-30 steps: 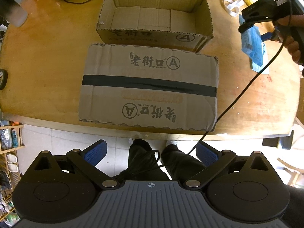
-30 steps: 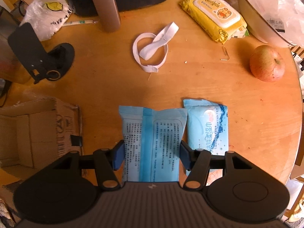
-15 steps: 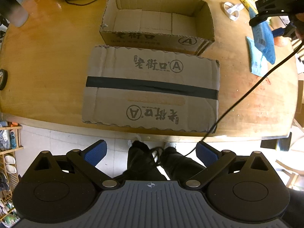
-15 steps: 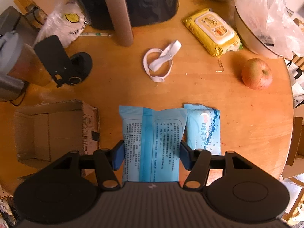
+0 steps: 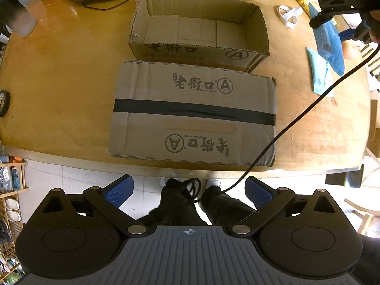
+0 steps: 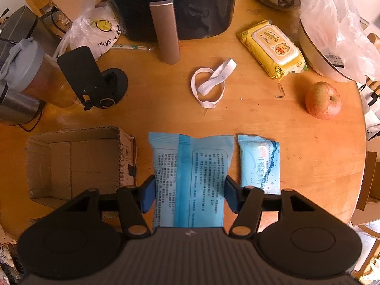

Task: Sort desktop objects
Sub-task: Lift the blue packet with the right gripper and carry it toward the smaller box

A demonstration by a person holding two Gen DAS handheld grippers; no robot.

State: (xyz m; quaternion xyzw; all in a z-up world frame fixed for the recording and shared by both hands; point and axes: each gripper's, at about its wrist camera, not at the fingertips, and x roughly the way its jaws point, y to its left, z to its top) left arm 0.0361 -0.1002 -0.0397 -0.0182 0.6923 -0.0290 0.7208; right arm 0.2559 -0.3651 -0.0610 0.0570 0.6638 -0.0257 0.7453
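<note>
1. The step in hand looks like carrying a picked item to its container: the right gripper (image 6: 190,196) has its fingers clamped on the sides of a blue wet-wipe pack (image 6: 190,180), held up off the desk (image 6: 154,109).
2. The pack hangs to the right of the open cardboard box (image 6: 71,161), not yet over it. The left wrist view shows that box empty (image 5: 199,33).
3. The next move, as I judge it, calls for swinging the pack leftward over the box's right wall, lowering it inside, then spreading the fingers.
4. The left gripper (image 5: 188,191) hangs off the near edge of the desk, below the box, with its fingers wide apart and nothing between them.
5. A flattened cardboard sheet (image 5: 193,114) lies just in front of the box, nearly touching its near wall.
6. To the right of the box a second blue wipe pack (image 6: 260,163) lies on the desk; beyond it are a white elastic band (image 6: 210,83), a yellow wipes pack (image 6: 272,48) and an apple (image 6: 323,99).
7. Behind the box stand a black phone stand (image 6: 92,80), a lidded tumbler (image 6: 35,71) and an air fryer (image 6: 168,4); none of them blocks the short path to the box.
8. A black cable (image 5: 296,123) trails across the sheet's right corner and might snag.
</note>
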